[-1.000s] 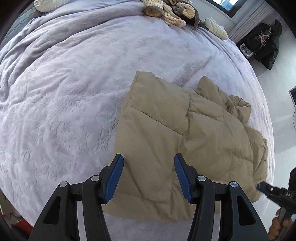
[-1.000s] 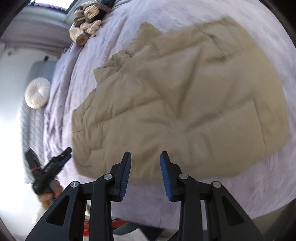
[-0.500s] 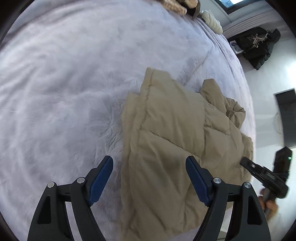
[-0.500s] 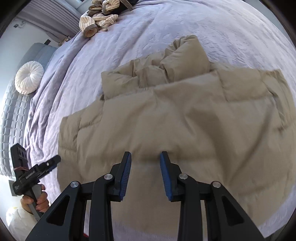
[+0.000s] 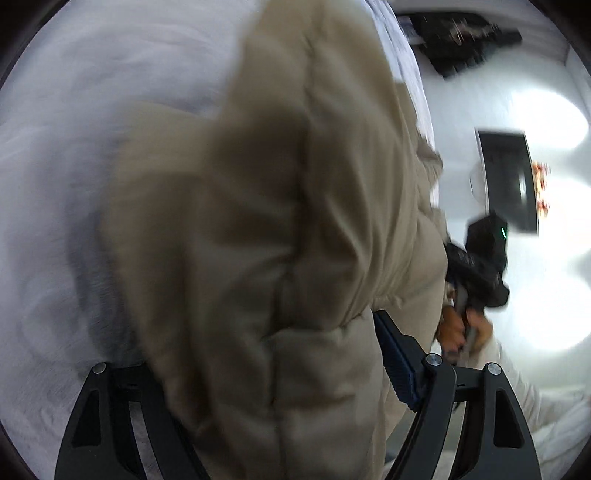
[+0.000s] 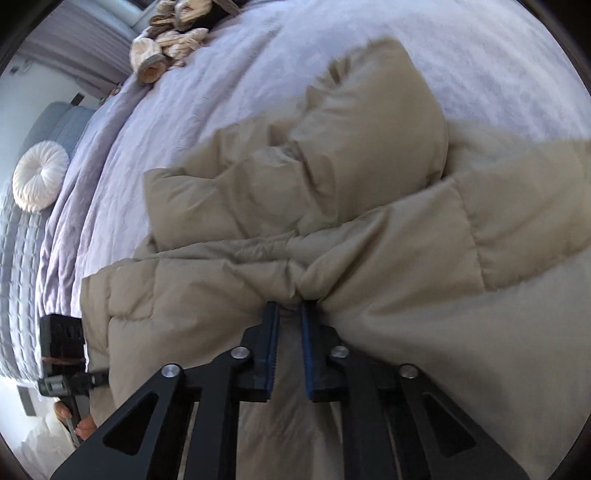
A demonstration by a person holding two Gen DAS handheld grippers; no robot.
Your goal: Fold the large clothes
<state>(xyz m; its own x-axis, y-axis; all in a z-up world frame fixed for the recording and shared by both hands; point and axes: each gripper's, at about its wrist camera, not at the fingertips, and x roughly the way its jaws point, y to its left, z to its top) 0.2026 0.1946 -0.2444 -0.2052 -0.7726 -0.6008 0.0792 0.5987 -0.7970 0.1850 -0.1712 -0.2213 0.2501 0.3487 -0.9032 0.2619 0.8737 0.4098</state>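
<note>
A beige puffer jacket [image 5: 258, 221] lies on the lilac bed cover [image 5: 66, 155]. My left gripper [image 5: 266, 343] is low over one end of it, jaws wide, with a puffy section bulging between them. That bulge hides the left finger, and only the right blue pad [image 5: 397, 363] shows, beside the fabric. In the right wrist view the jacket [image 6: 369, 240] fills the middle. My right gripper [image 6: 289, 308] is closing its jaws, and the pads pinch a bunched fold at the jacket's near edge. Each view shows the other gripper held in a hand at the jacket's far end.
A pile of striped knitwear [image 6: 173, 33] lies at the far side of the bed. A round white cushion [image 6: 38, 181] leans on the grey padded headboard [image 6: 18, 266]. Beyond the bed edge are dark clothes [image 5: 465, 40] and a dark panel [image 5: 509, 177] against a white wall.
Both grippers have dropped onto the jacket. The left jaws widened and now straddle a puffy section. The right jaws have narrowed and pinch a fold of fabric.
</note>
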